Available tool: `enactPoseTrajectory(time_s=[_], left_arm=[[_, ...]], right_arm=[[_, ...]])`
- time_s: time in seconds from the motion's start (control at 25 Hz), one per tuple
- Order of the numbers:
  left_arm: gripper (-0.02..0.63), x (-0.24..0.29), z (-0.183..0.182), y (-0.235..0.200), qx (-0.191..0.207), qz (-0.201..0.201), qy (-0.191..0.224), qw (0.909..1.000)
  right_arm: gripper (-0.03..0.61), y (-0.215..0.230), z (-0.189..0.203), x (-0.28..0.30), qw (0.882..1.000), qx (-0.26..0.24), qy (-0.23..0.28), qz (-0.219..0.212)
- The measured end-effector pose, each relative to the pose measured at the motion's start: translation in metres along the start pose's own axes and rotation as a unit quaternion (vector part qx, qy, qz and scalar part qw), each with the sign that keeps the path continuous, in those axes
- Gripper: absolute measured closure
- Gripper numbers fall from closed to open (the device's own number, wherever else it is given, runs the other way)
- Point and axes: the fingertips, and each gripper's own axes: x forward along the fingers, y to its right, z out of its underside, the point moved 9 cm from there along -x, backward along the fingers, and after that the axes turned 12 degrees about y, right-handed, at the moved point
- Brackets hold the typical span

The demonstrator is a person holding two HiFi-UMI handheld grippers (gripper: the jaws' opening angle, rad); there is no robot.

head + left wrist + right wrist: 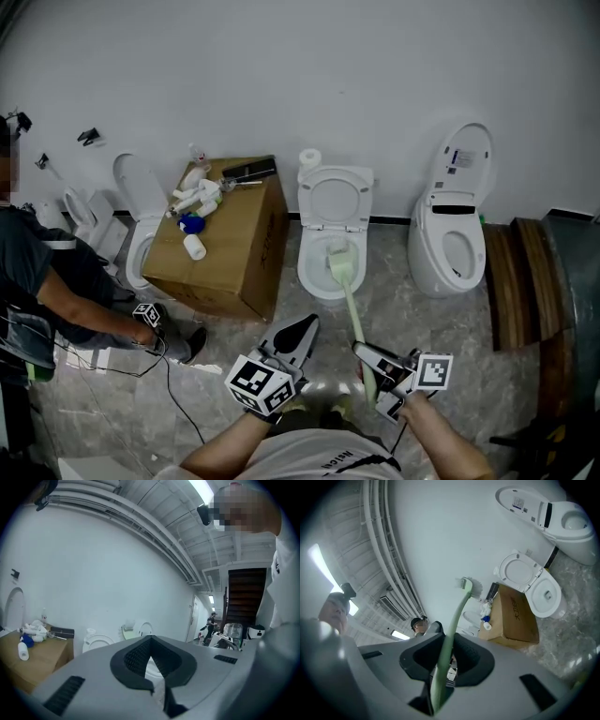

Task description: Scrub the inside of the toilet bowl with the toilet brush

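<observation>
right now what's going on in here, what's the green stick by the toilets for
A person is working a pair of hand-held tongs in each hand. The right tongs are shut on the handle of a green toilet brush, whose head is at the open bowl of the middle toilet. The left tongs are shut and empty, off to the side. Whether the bristles touch the bowl can't be told.

**Grey tools, marker cubes, pale shirt**

The left tool (305,325) and the right tool (360,349) have smooth light-grey shells that taper to pointed jaws. The jaws are lined with black ribbed pads (133,658). Dark slots (68,693) are cut into the shells. Each tool bears a white cube (260,382) printed with black square markers. The person wears a pale shirt (309,459) with dark lettering.
</observation>
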Motion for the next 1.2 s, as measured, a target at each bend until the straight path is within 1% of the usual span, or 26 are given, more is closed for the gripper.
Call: enactPoseTrajectory(time_s=[0.12, 0.32, 0.48, 0.6, 0.76, 0.96, 1.08, 1.2], left_arm=[[0.606, 0.002, 0.012, 0.003, -0.004, -0.012, -0.008, 0.9999], [0.606, 0.012, 0.028, 0.001, -0.010, -0.019, -0.021, 0.9995], [0.606, 0.021, 0.040, -0.010, -0.013, -0.027, -0.030, 0.9991], [0.606, 0.034, 0.049, -0.027, -0.018, -0.032, -0.033, 0.9988], [0.606, 0.059, 0.064, -0.068, -0.027, -0.041, -0.036, 0.9982], [0.606, 0.107, 0.084, -0.142, -0.036, -0.037, -0.045, 0.9976], [0.606, 0.140, 0.095, -0.193, -0.039, -0.027, -0.052, 0.9975], [0.606, 0.169, 0.115, -0.234, -0.048, -0.009, -0.068, 0.9965]], right_arm=[[0.503, 0.014, -0.003, -0.007, 1.000, -0.001, -0.005, 0.012], [0.503, 0.042, -0.005, -0.009, 0.999, 0.004, -0.013, 0.050], [0.503, 0.070, -0.008, -0.004, 0.995, 0.024, -0.015, 0.093], [0.503, 0.093, -0.015, 0.008, 0.991, 0.028, -0.026, 0.125], [0.503, 0.125, -0.032, 0.036, 0.987, 0.032, -0.035, 0.150], [0.503, 0.179, -0.057, 0.087, 0.980, 0.038, -0.037, 0.190], [0.503, 0.217, -0.073, 0.117, 0.972, 0.026, -0.049, 0.230], [0.503, 0.255, -0.084, 0.136, 0.962, 0.023, -0.050, 0.266]])
